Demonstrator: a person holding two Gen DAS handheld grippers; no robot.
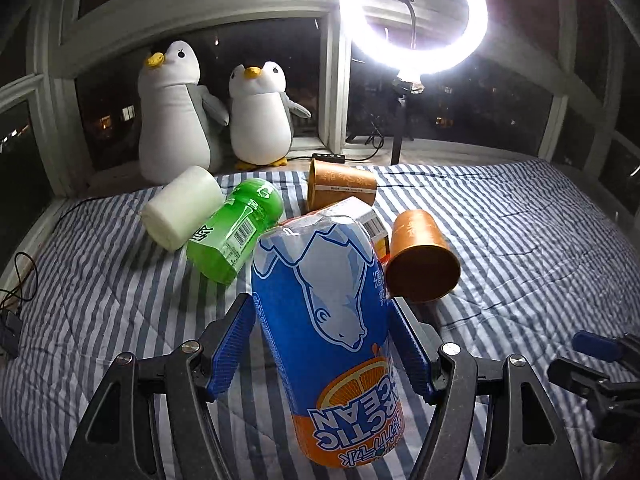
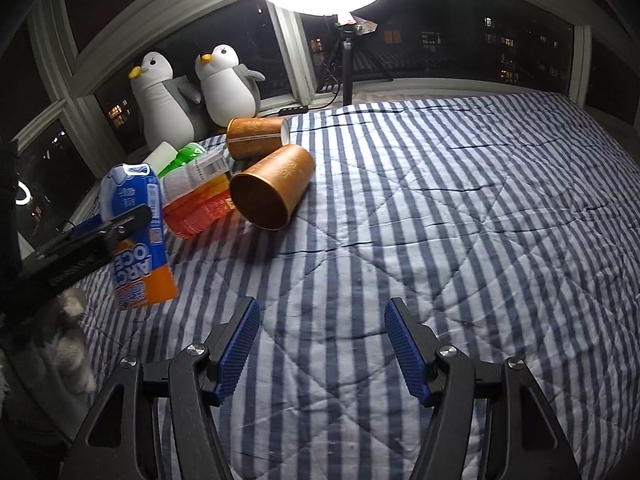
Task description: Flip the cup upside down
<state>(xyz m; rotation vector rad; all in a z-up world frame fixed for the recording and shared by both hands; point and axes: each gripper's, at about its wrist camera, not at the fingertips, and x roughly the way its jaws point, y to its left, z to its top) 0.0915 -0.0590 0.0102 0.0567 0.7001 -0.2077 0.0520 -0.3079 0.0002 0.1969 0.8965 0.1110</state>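
Right now the left claw (image 1: 322,344) is clenched on the blue and orange cup (image 1: 332,328), its blue ribbed pads pressed against both sides of the cup's middle. The cup is upside down, its "ARCTIC OCEAN" print inverted, the orange end lowest and nearest the camera, the blue end with the polar bear pointing away. From the right wrist view the cup (image 2: 138,236) sits far left of the right claw, tilted, its orange end at the striped quilt (image 2: 440,220); whether it touches the quilt I cannot tell.

The right claw (image 2: 322,346) is released, its fingers spread wide with only bare quilt between them.

Just beyond the held cup, right of the left claw, a brown cup (image 1: 422,256) lies on its side with its open mouth toward the camera. Left of it, beyond the left claw, lie a green bottle (image 1: 236,232) and a white cylinder (image 1: 182,212), touching each other. An orange and white package (image 2: 198,200) lies between the held cup and the brown cup. Farther off, a second brown cup (image 1: 342,190) lies on its side.

Beyond the bed, two plush penguins (image 1: 256,116) stand on the window sill, left of the left claw's line. A glowing ring light (image 1: 414,20) stands on a tripod to the right.
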